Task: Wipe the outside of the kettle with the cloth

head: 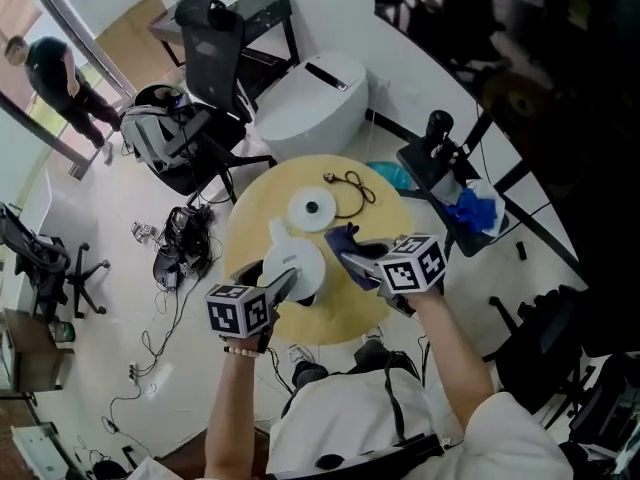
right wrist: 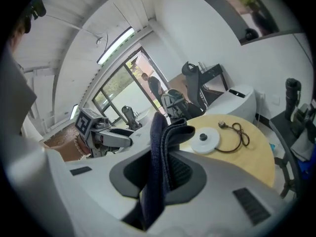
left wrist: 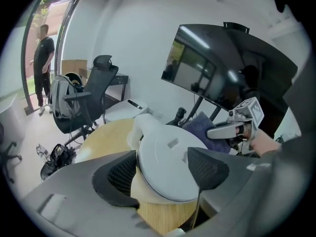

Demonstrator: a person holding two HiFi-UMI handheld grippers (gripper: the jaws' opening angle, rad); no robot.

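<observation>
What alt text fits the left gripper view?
The left tongs straddle a white kettle, jaws apart, on a round wooden table. Beyond it, the right tongs hold a dark blue cloth. An office chair and screen stand behind.

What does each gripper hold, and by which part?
The right gripper is shut on a bunched fold of the dark blue cloth. The white kettle sits between the jaws of the left gripper; whether they press it cannot be told.
</observation>
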